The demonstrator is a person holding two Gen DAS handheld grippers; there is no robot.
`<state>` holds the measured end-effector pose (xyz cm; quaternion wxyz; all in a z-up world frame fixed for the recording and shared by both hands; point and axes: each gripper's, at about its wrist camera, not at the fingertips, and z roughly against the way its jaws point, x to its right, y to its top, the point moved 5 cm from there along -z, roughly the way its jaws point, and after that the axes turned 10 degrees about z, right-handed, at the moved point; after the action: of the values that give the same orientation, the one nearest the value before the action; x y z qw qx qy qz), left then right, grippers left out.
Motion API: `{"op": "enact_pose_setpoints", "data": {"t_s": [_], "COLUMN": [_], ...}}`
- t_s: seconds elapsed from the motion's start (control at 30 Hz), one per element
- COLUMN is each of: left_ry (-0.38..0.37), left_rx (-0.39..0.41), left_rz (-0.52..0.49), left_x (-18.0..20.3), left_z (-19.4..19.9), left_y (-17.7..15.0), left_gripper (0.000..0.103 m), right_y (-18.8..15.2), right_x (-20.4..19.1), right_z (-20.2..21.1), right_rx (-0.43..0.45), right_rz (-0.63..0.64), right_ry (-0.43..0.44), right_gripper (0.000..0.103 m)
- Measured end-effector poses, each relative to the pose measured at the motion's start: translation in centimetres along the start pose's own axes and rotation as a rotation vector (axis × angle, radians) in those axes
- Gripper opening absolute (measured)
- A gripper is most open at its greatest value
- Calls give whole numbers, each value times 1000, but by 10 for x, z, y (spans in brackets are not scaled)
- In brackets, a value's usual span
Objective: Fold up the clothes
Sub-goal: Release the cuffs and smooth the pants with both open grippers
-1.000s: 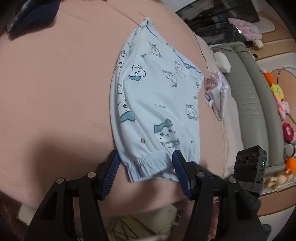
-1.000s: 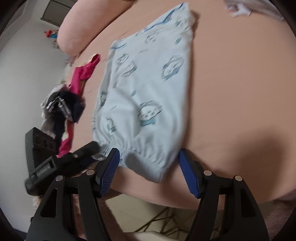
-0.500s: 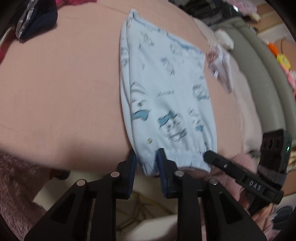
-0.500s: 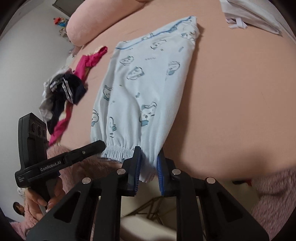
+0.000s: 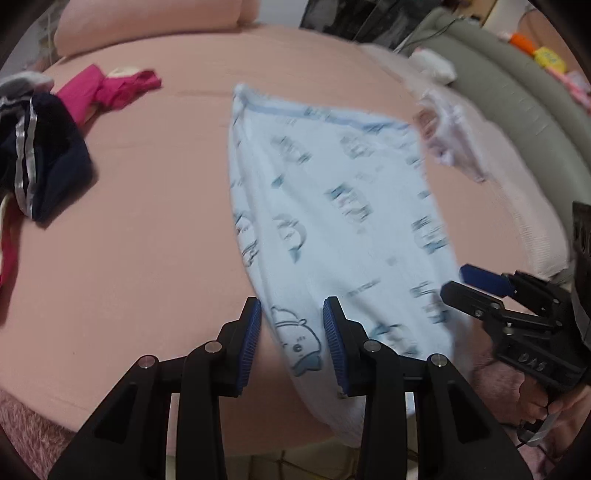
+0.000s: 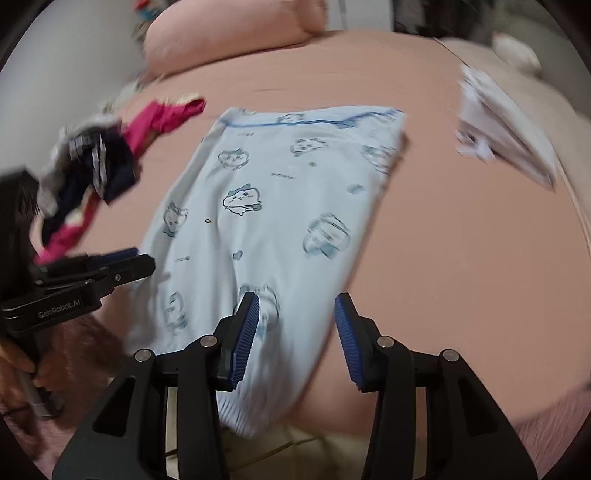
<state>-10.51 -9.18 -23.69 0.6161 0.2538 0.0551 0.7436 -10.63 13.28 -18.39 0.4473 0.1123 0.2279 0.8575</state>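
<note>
Light blue trousers (image 5: 332, 206) with cartoon prints lie flat on the pink bed (image 5: 147, 240), waistband far, cuffs hanging over the near edge. My left gripper (image 5: 293, 332) hovers over the left cuff end; its jaws are opening, with cloth showing in the gap but not pressed by the pads. In the right wrist view the same trousers (image 6: 280, 192) lie ahead, and my right gripper (image 6: 295, 325) stands over the right cuff end, jaws also opening and clear of the cloth. Each gripper shows in the other's view: the right gripper (image 5: 480, 284) and the left gripper (image 6: 122, 266).
A magenta garment (image 5: 110, 88) and a navy garment with silver stripes (image 5: 44, 162) lie at the left of the bed. A white garment (image 5: 450, 136) lies at the right, by a grey-green padded edge (image 5: 498, 85). A pink pillow (image 6: 229, 33) sits at the far end.
Half a second ago both grippers were pinched on the cuff hem. Now both pairs of jaws stand apart, the hem has dropped, and both views have rolled and lifted.
</note>
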Motion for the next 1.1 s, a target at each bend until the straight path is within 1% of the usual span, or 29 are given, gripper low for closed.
{"op": "enact_pose_setpoints", "data": {"t_s": [0.07,0.1,0.13,0.2,0.3,0.33,0.4,0.5,0.57,0.63,0.7,0.77,0.83,0.87,0.9,0.93,1.0,1.07,1.1], "left_ry": [28,41,55,82,129,130,122,42,14,-3,-13,24,86,108,117,124,131,139,142], "left_rx": [8,16,21,29,41,45,58,113,157,157,151,110,84,82,90,98,111,124,130], "left_rz": [4,-1,-5,4,48,64,97,133,90,35,-18,-54,-74,-74,-60,-43,2,47,70], "left_x": [-6,-8,-11,-19,-36,-41,-50,-45,-31,-13,3,9,5,2,-3,-8,-19,-29,-34], "left_z": [-2,-1,2,6,14,16,21,30,35,29,21,4,-8,-10,-6,-2,5,13,16], "left_y": [-4,-6,-6,-7,-10,-10,-10,-2,2,5,8,5,1,1,2,3,3,4,4], "left_gripper": [38,38,38,39,39,38,38,38,38,38,38,38,40,40,40,40,45,46,45], "right_y": [-6,-9,-12,-15,-21,-24,-24,-25,-21,-16,-10,-11,-17,-19,-19,-21,-26,-29,-30], "right_x": [0,0,0,1,9,12,15,19,18,14,7,3,4,5,7,13,24,31,33], "right_z": [-20,-23,-22,-17,-13,-11,-4,9,14,19,14,4,-12,-13,-11,-9,-5,-1,2], "right_rx": [-43,-29,-17,-22,-27,-28,-6,30,66,101,109,72,11,12,10,-3,-9,1,9], "right_rz": [18,20,26,29,25,23,-7,-57,-73,-77,-67,-57,-48,-49,-59,-75,-111,-158,-165], "right_ry": [-54,-69,-90,-116,-131,-136,-109,-63,-29,-13,13,25,-6,-6,-3,-20,-31,-1,-3], "right_gripper": [43,43,42,42,45,46,46,46,46,47,48,48,47,47,46,46,46,46,46]}}
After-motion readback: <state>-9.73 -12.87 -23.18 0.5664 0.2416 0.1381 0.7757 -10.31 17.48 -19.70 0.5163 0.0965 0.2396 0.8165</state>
